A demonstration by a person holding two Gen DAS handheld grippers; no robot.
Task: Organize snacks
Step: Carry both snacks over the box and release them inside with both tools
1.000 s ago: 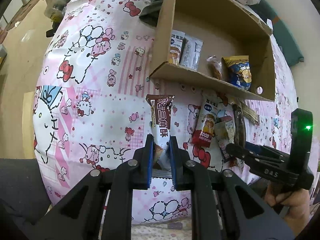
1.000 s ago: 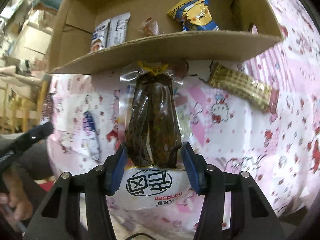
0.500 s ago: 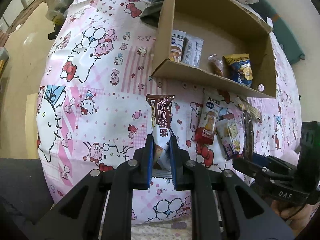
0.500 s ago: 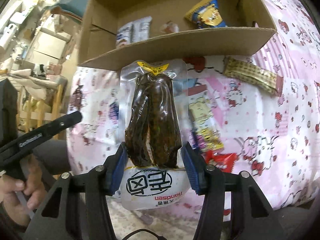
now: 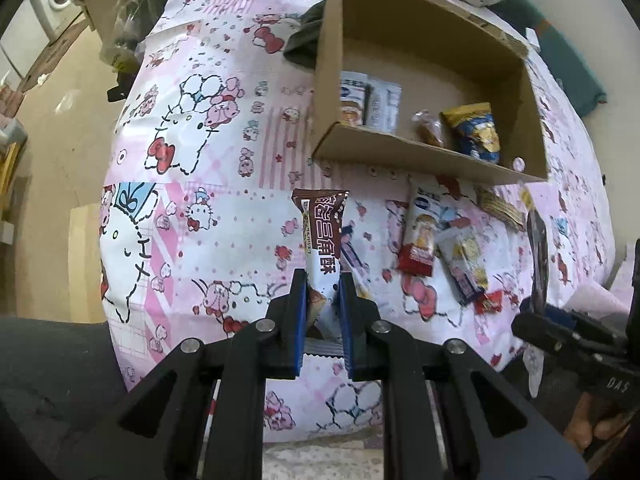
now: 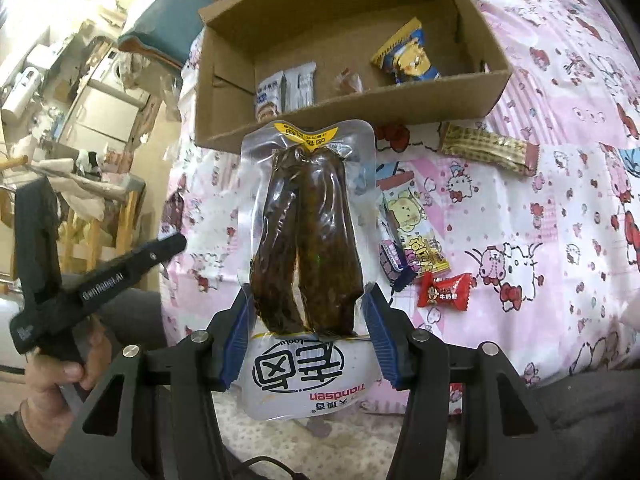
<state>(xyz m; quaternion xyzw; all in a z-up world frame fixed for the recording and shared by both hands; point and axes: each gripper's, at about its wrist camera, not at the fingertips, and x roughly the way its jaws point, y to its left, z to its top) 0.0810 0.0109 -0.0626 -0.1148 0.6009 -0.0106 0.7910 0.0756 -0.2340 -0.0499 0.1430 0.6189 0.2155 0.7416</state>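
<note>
L tongs (image 5: 323,304) are clamped on a brown-and-white snack bar (image 5: 323,240). R tongs (image 6: 306,332) are clamped on a clear meat pack (image 6: 306,236). Both are held above the bed's near edge, w/ the box (image 6: 360,128) behind.

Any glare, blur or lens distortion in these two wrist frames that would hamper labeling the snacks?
Left wrist view: strong fisheye bowing of the cardboard box, dark vignette corners, brown-and-white wafer pack sharp in the left gripper. Right wrist view: mild sheen on the clear sausage pouch in the right gripper, bright overexposed patch top left, print readable.
</note>
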